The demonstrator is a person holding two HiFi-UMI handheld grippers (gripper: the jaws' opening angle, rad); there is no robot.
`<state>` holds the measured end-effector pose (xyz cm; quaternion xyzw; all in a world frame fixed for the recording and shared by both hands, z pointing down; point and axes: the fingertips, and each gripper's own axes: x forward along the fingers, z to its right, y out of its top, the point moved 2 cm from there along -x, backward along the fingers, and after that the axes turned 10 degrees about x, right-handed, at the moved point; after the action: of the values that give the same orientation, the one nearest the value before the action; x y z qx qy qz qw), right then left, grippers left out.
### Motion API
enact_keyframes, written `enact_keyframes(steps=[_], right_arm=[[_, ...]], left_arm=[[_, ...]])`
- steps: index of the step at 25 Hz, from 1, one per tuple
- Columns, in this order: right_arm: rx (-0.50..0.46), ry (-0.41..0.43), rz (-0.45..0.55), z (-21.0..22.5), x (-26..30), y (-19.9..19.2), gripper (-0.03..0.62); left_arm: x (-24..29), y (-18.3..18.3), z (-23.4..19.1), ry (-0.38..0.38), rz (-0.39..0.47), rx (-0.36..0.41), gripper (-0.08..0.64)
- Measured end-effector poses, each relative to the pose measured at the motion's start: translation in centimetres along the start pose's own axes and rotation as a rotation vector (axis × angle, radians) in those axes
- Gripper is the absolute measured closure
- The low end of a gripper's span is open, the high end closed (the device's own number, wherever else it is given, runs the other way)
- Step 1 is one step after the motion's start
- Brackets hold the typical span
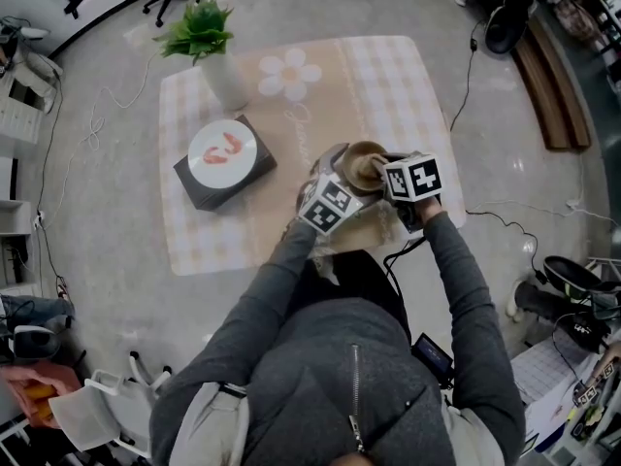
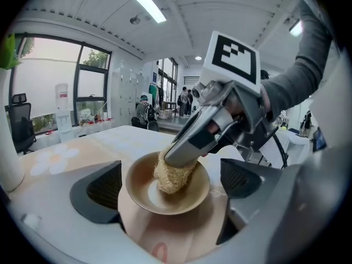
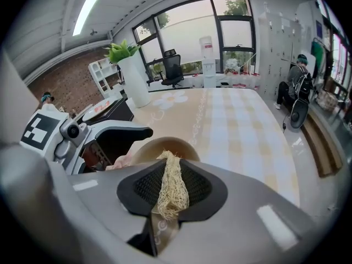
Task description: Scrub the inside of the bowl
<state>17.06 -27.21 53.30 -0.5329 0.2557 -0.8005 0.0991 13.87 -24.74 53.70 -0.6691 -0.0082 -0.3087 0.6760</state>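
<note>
Poster: where's the bowl (image 1: 361, 159) sitting, and which gripper has what?

Reply: it's on the near right part of the checked tablecloth (image 1: 388, 85), right in front of the person. That's well apart from the plant (image 1: 199, 29) and the black box (image 1: 199, 190) over on the left. The left gripper (image 2: 171, 183) has a jaw down each side of the bowl, with the pads close in on the rim. I'd call that a hold across its width, just to pin it. The right gripper (image 3: 172, 180) is pinched tight on a straw-coloured scrubber (image 2: 171, 176).

Poster: ok, so which way is the bowl from the scrubber?

Reply: straight underneath. The right gripper comes in from the right and slants down toward the left. The scrubber hangs off its tips on that same line, so its long axis points down into the bowl. In the left gripper view the free end is touching the inside, around the floor and the far right wall. The left and near parts of the inside show bare.

Poster: so what's the next stroke need?

Reply: my guess is not much lining up, since it looks mid-scrub. The right gripper is the one on the job, so it'd sweep round toward those bare left and near walls. Meanwhile the left braces the bowl against the push. If it leans too hard, I could see the bowl skidding or tipping.
</note>
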Motion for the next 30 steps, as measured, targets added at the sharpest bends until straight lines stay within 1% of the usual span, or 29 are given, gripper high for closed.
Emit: enact_keyframes(steps=[2, 4, 7, 9, 13, 15, 17, 19, 20, 22, 25, 30], right_arm=[[0.027, 0.011, 0.041, 0.1, -0.5, 0.5, 0.526], [0.054, 0.022, 0.105, 0.1, -1.5, 1.2, 0.526], [0.102, 0.025, 0.229, 0.3, -3.3, 2.4, 0.526], [0.127, 0.016, 0.312, 0.4, -4.3, 3.0, 0.526], [0.120, -0.070, 0.464, -0.1, -6.0, 3.3, 0.526], [0.137, -0.104, 0.537, -0.6, -6.7, 3.1, 0.526], [0.150, -0.140, 0.608, -1.1, -7.6, 3.0, 0.526], [0.144, -0.193, 0.677, -1.7, -8.6, 2.8, 0.526], [0.137, -0.221, 0.710, -2.0, -9.1, 2.7, 0.526], [0.133, -0.268, 0.766, -2.7, -10.0, 2.3, 0.526], [0.131, -0.316, 0.800, -3.5, -11.0, 1.5, 0.528], [0.131, -0.347, 0.816, -4.4, -11.9, 0.4, 0.529]], left_arm=[[-0.9, 0.9, -0.2, 0.007, 0.018, -0.010, 0.013], [-1.6, 1.7, -0.5, 0.020, 0.049, -0.024, 0.064], [-2.8, 2.9, -1.6, 0.062, 0.102, -0.049, 0.184], [-3.6, 3.6, -2.4, 0.097, 0.133, -0.052, 0.270], [-5.1, 4.7, -3.6, 0.146, 0.185, -0.055, 0.412], [-5.9, 5.2, -4.0, 0.166, 0.213, -0.066, 0.467], [-6.7, 5.8, -4.3, 0.184, 0.235, -0.072, 0.501], [-7.3, 6.3, -4.5, 0.194, 0.253, -0.078, 0.537], [-7.5, 6.5, -4.5, 0.194, 0.261, -0.081, 0.549], [-7.7, 6.9, -4.3, 0.184, 0.273, -0.082, 0.549], [-7.8, 7.7, -3.6, 0.157, 0.288, -0.078, 0.549], [-7.8, 8.1, -2.4, 0.124, 0.289, -0.066, 0.549]])
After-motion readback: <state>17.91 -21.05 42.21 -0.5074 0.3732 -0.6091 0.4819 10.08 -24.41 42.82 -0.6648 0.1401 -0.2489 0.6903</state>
